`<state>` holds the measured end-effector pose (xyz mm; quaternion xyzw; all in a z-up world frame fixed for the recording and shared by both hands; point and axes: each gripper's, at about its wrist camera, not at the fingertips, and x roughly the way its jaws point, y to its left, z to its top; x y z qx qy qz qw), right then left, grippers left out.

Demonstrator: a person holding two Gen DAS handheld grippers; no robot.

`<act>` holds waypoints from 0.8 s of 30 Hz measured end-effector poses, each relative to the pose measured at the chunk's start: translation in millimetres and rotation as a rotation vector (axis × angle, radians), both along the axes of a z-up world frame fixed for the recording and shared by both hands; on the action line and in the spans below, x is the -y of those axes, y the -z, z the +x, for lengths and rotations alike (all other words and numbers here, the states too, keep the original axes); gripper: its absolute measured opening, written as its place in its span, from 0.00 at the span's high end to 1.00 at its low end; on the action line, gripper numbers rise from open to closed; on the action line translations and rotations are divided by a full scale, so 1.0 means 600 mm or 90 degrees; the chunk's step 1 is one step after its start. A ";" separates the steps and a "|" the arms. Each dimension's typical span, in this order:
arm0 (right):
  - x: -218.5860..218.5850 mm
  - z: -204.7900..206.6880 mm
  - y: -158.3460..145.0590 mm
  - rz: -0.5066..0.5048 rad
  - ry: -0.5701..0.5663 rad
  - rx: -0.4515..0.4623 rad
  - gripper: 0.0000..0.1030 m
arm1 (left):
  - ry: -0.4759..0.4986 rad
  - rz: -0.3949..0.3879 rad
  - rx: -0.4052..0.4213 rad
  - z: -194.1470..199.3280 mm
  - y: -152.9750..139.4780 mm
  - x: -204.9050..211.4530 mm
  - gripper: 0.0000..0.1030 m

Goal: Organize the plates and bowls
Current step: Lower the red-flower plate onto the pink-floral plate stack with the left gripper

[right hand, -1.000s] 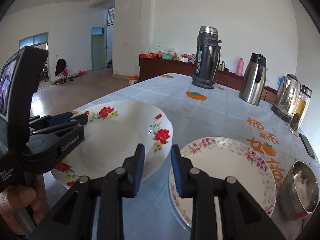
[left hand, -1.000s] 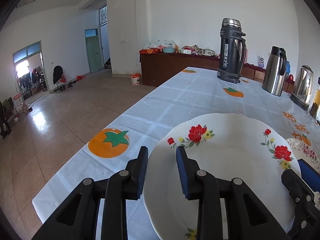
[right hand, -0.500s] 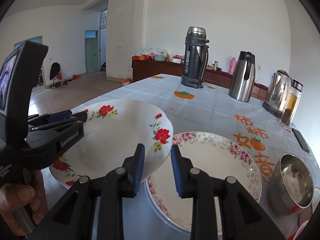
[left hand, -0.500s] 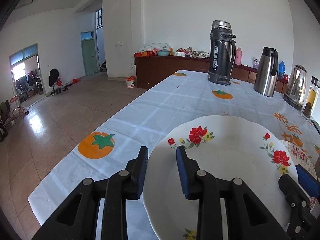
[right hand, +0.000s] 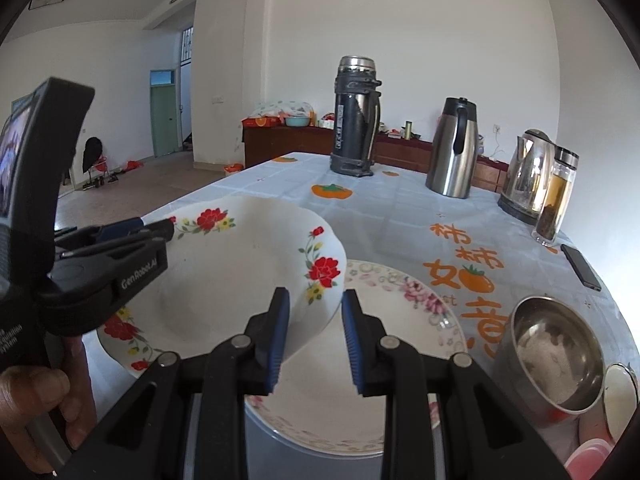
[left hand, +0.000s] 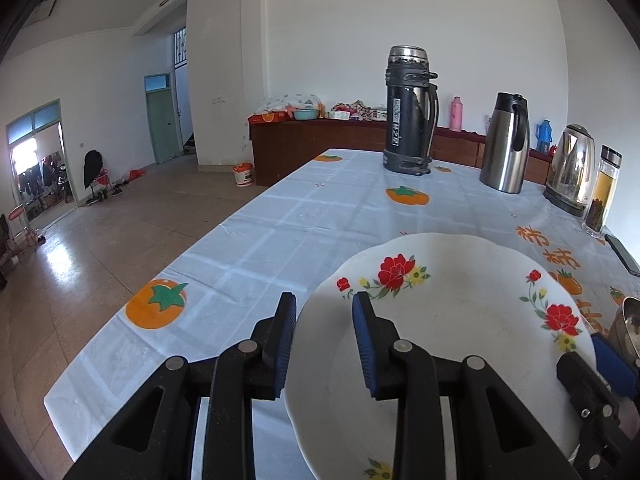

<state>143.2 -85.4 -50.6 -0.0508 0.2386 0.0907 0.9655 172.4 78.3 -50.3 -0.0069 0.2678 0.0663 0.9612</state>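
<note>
Flowered plate (right hand: 224,280) over left edge of rimmed plate (right hand: 384,360); steel bowl (right hand: 556,360) right; flasks (right hand: 356,116) behind

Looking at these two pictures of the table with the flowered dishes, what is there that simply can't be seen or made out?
- Underside of the white red-flowered plate: hidden in both views by the plate itself.
- Near part of the pink-flowered plate: right view, covered by the right tongs and the red-flowered plate.
- Small steel bowl: left view, cut off by the edge.
- Lettering on the tall black flask: too small.
</note>
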 end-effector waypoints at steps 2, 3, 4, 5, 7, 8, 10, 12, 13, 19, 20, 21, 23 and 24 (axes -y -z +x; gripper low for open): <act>0.007 -0.001 -0.005 -0.002 0.006 0.006 0.74 | 0.005 -0.004 -0.003 0.002 0.001 0.008 0.69; 0.010 -0.001 -0.006 -0.004 0.008 0.008 0.74 | 0.006 -0.005 -0.003 0.002 0.002 0.012 0.69; 0.014 -0.002 -0.007 -0.006 0.012 0.010 0.74 | 0.009 -0.006 -0.004 0.003 0.003 0.017 0.69; 0.018 -0.002 -0.007 -0.007 0.014 0.011 0.74 | 0.012 -0.007 -0.005 0.004 0.004 0.022 0.69; 0.026 -0.003 -0.006 -0.005 0.020 0.010 0.74 | 0.017 -0.007 -0.006 0.004 0.005 0.032 0.69; 0.031 -0.002 -0.005 -0.004 0.023 0.009 0.74 | 0.020 -0.007 -0.006 0.005 0.006 0.037 0.69; 0.041 0.000 -0.003 -0.001 0.030 0.006 0.74 | 0.025 -0.006 -0.007 0.006 0.006 0.045 0.69; 0.049 0.001 -0.002 0.001 0.034 0.004 0.74 | 0.029 -0.004 -0.005 0.005 0.004 0.053 0.69; 0.052 0.001 -0.002 0.002 0.036 0.005 0.74 | 0.031 -0.005 -0.003 0.004 0.004 0.056 0.69; 0.068 -0.001 0.003 0.004 0.048 0.002 0.74 | 0.042 -0.003 0.000 0.005 0.001 0.071 0.69; 0.071 -0.001 0.004 0.005 0.050 0.001 0.74 | 0.044 -0.003 0.001 0.005 0.001 0.074 0.69; 0.073 -0.001 0.005 0.005 0.052 0.000 0.74 | 0.046 -0.004 0.001 0.004 0.000 0.077 0.69; 0.078 -0.002 0.006 0.006 0.056 -0.001 0.74 | 0.050 -0.001 0.003 0.004 -0.001 0.083 0.69; 0.081 -0.003 0.006 0.007 0.058 -0.001 0.74 | 0.052 -0.001 0.003 0.004 -0.001 0.086 0.69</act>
